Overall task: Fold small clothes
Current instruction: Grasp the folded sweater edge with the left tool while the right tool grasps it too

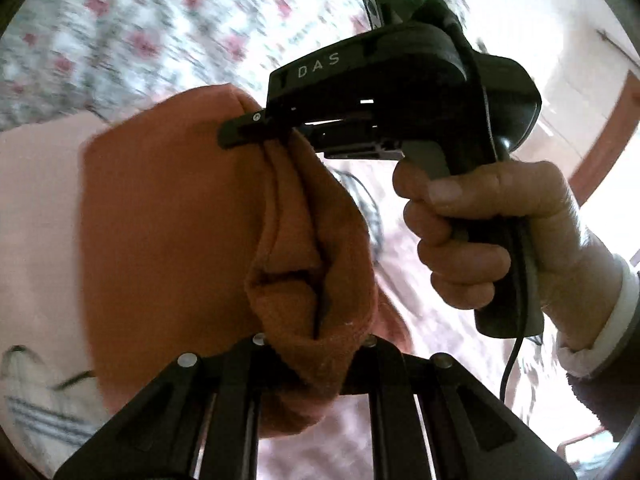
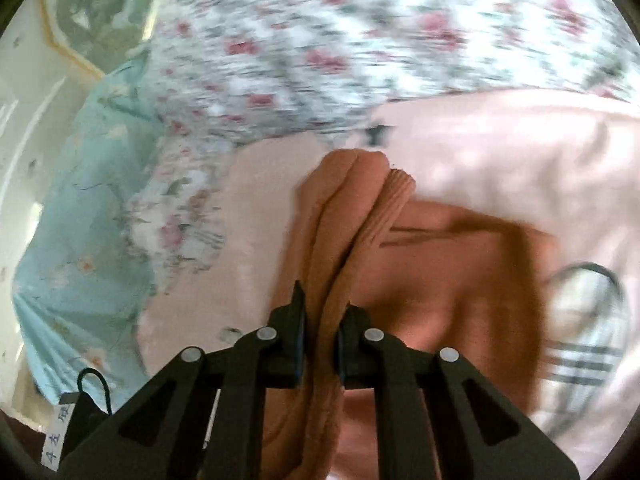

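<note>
Blur, bunched cloth and frame edges hide much

The flowered bedspread [image 1: 132, 36] is smeared by motion blur, its pattern unreadable. Bunched orange garment [image 1: 172, 216] covers the left gripper [image 1: 316, 344] fingertips. The right gripper [image 2: 322, 344] base is cut off by the near edge, and the handwritten label [image 2: 58, 436] at near left is too small to read.

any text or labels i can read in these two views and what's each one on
"DAS": pale letters on the black body of the right gripper, seen in the left wrist view.
White paper tag at the lower left edge of the right wrist view: handwritten characters, too small and cut off to read surely.
Nothing readable on the orange garment, the pink cloth or the floral bedspread, which is blurred.
</note>
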Available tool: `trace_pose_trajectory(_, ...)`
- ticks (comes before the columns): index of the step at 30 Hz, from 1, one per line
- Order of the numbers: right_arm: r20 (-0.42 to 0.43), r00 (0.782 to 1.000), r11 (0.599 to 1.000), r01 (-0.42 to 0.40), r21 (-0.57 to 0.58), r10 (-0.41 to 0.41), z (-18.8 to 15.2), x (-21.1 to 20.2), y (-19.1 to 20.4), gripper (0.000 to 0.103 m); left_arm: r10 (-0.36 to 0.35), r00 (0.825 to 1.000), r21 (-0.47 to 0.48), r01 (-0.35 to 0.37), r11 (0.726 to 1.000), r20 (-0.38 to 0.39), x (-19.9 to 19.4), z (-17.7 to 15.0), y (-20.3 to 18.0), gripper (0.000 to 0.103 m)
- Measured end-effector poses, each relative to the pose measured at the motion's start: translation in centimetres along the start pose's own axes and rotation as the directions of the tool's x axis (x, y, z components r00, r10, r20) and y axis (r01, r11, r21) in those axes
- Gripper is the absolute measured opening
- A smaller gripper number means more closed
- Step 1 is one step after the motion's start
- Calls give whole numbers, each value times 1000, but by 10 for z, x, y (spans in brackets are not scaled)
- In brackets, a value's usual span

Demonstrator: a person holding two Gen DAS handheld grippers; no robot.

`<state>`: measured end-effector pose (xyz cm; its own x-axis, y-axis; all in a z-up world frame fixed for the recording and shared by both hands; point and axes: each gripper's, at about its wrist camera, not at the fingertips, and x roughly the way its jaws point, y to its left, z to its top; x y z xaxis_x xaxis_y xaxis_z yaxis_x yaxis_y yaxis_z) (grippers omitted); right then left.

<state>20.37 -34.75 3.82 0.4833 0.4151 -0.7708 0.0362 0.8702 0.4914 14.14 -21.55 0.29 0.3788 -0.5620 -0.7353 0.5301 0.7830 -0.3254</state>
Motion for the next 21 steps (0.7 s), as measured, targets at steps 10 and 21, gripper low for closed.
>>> trace_pose_trajectory(10, 4, 999, 996, 46, 79, -47, -22, -10, -72, 13, -70, 994, 4, 71, 997, -89, 50, -5, -16, 10)
trace_pose_trajectory(21, 47, 976, 970, 208, 124, -215, -38, -26, -86, 37, -114, 978, -35, 109, 993, -173, 40, -8, 8, 48)
